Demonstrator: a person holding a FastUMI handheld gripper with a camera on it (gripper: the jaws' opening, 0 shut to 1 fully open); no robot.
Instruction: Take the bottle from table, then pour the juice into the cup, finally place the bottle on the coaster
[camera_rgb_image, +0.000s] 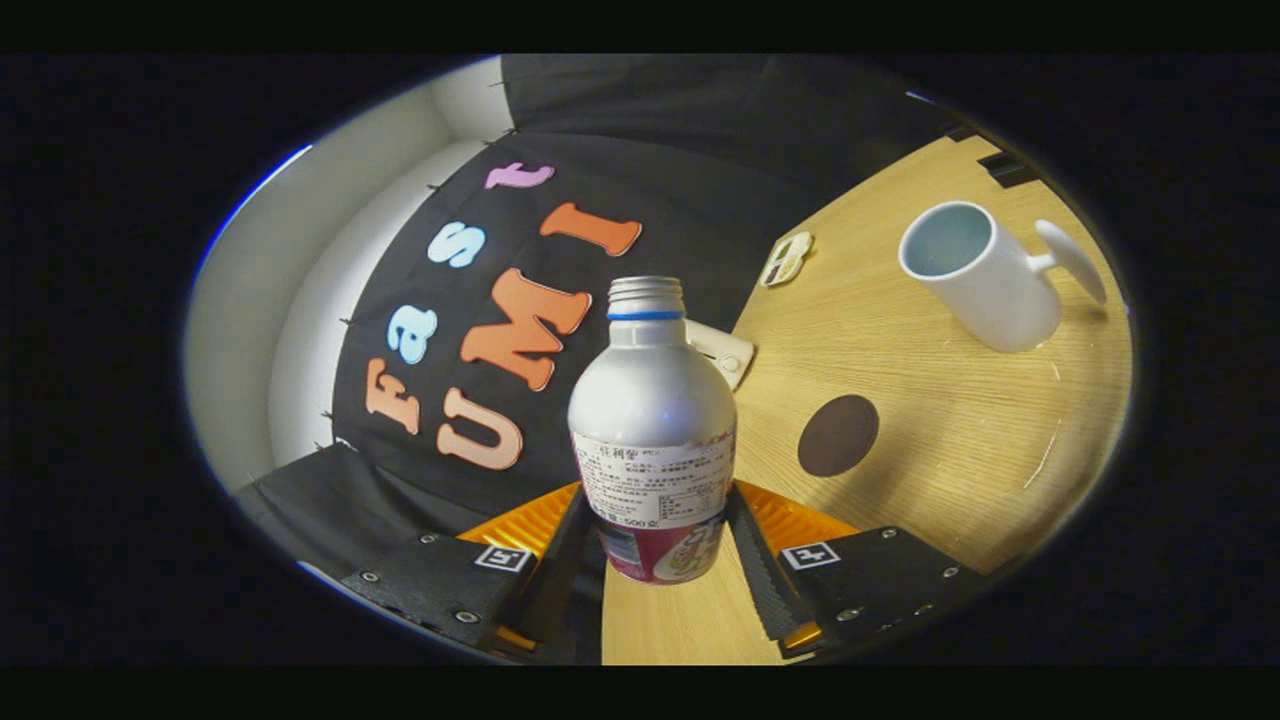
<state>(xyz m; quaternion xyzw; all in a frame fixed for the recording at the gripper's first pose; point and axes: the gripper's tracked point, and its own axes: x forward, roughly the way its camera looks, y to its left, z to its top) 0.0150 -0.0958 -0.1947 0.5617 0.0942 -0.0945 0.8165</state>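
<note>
A silver bottle (652, 400) with a blue ring under its uncapped threaded neck and a printed label stands upright between my fingers. My gripper (656, 505) is shut on its lower part, one finger pressing on each side of the label. Beyond the fingers and to the right, a dark round coaster (838, 435) lies flat on the wooden table (960, 450). Farther off to the right stands a white cup (975, 275) with a handle, and no liquid is visible inside it. The whole scene looks tilted. I cannot tell whether the bottle's base touches the table.
A small white flat object (722, 352) lies just behind the bottle at the table's edge. Another small pale object (787, 258) lies farther back along that edge. The black cloth wall rises right behind the table.
</note>
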